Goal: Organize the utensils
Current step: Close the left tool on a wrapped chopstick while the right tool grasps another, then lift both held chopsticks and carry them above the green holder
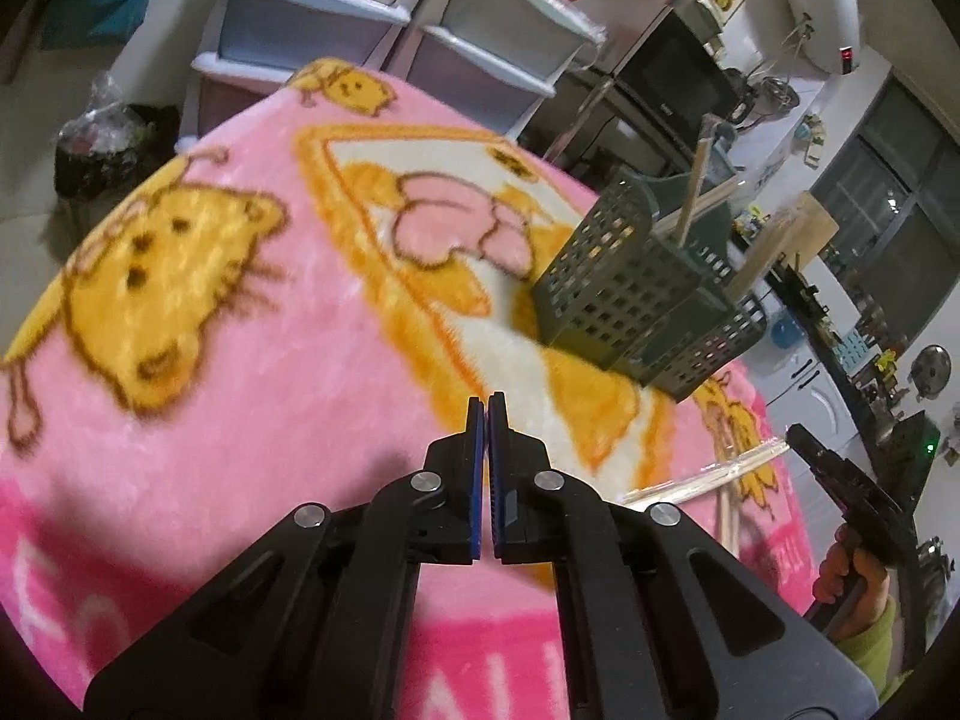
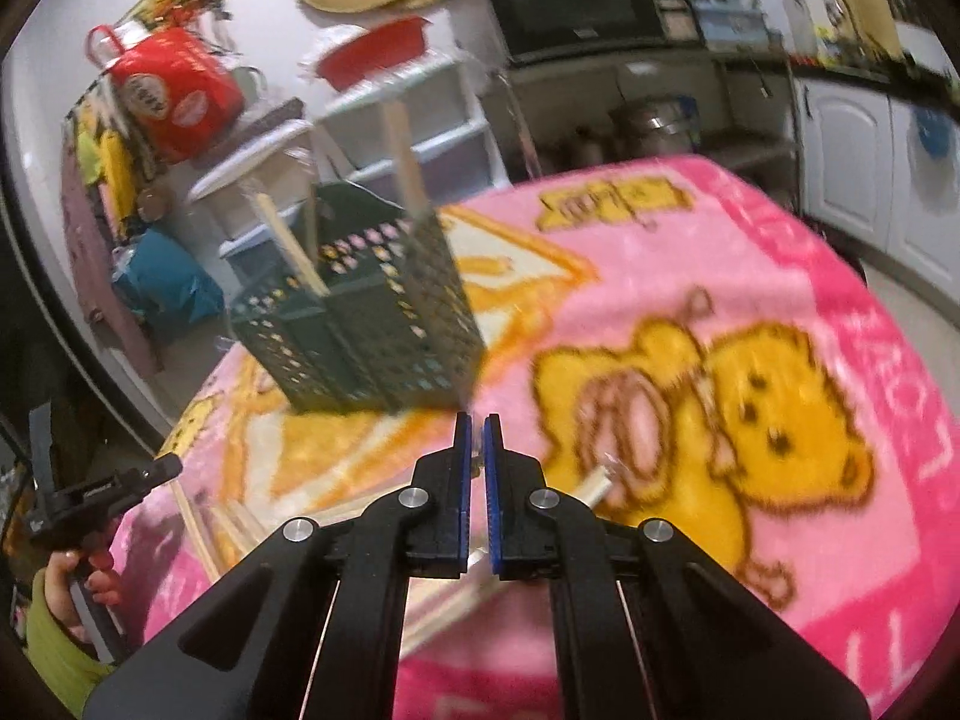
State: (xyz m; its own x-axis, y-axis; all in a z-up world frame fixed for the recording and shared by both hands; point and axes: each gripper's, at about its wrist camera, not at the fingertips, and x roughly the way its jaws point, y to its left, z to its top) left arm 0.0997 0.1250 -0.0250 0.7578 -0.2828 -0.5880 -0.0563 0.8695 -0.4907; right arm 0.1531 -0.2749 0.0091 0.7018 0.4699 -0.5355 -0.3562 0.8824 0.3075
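Black linkage arms fill the bottom of the left wrist view, and the left hand-held gripper [image 1: 486, 399] has its blue-padded fingers pressed together with nothing between them, hovering over the pink blanket [image 1: 252, 396]. The right hand-held gripper [image 2: 477, 420] stands almost closed, only a narrow slit between its pads; a clear-wrapped chopstick pair [image 2: 591, 489] lies under and just right of its fingers, but whether the pads actually pinch the wrapper cannot be told (the picture is blurred there).

The blanket, printed with yellow cartoon bears, covers the bench. Beyond it stand plastic drawer units [image 1: 336, 18], a black microwave [image 1: 672, 72], a red bag [image 2: 171, 90] and white cabinets [image 2: 852, 162].

Ahead and right of the left hand-held gripper sits the green perforated utensil holder [image 1: 636, 294]; from the right one it lies ahead and left. Wooden chopsticks [image 1: 690, 192] stand in it, long axes near upright, tips leaning outward. More wrapped chopsticks [image 1: 708, 477] lie flat on the blanket to the right of the left hand-held gripper, pointing up and away to the right.
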